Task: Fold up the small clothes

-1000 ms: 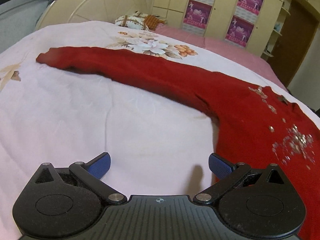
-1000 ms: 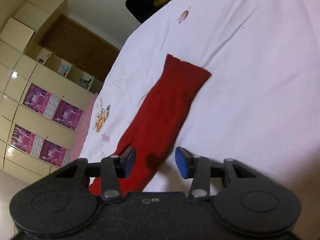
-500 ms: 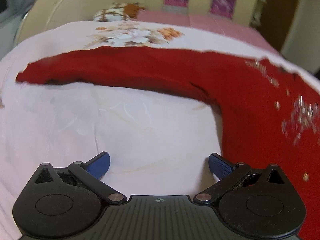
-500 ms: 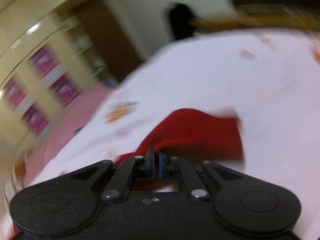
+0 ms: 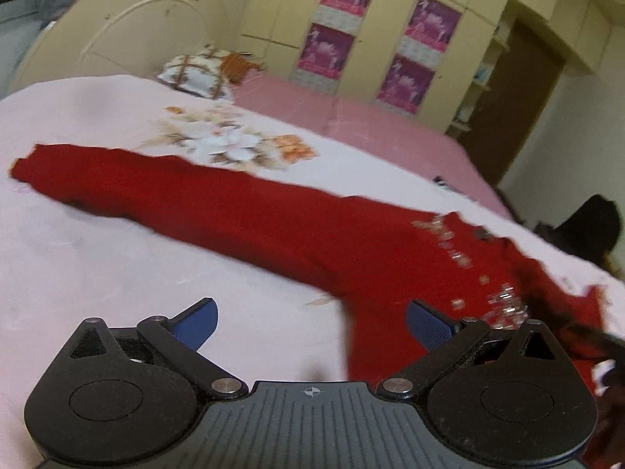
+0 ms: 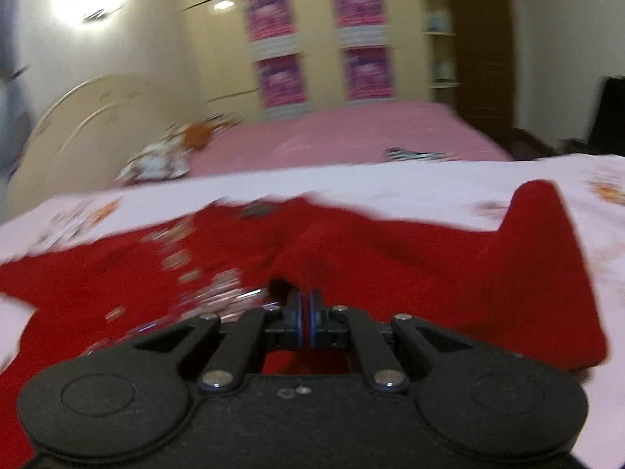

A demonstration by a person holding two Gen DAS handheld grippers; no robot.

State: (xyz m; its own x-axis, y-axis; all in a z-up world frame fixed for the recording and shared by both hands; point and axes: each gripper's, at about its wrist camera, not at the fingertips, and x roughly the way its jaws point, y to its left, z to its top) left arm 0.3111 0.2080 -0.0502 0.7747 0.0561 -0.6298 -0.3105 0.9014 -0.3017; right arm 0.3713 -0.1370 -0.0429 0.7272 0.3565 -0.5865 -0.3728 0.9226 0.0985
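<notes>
- red sweater [image 5: 273, 215] lies spread on the bed [image 5: 97, 273], over a pale pink floral sheet; one long sleeve stretched flat toward the left
- silvery sequins [image 5: 504, 305] scattered on its chest, blurred
- left gripper [image 5: 310, 322] above bare sheet, just beside the sweater's body, jaws spread wide, nothing between them
- right gripper [image 6: 305, 314] jaws pressed together, pinching a fold of the other sleeve [image 6: 429, 265], which is doubled over the body
</notes>
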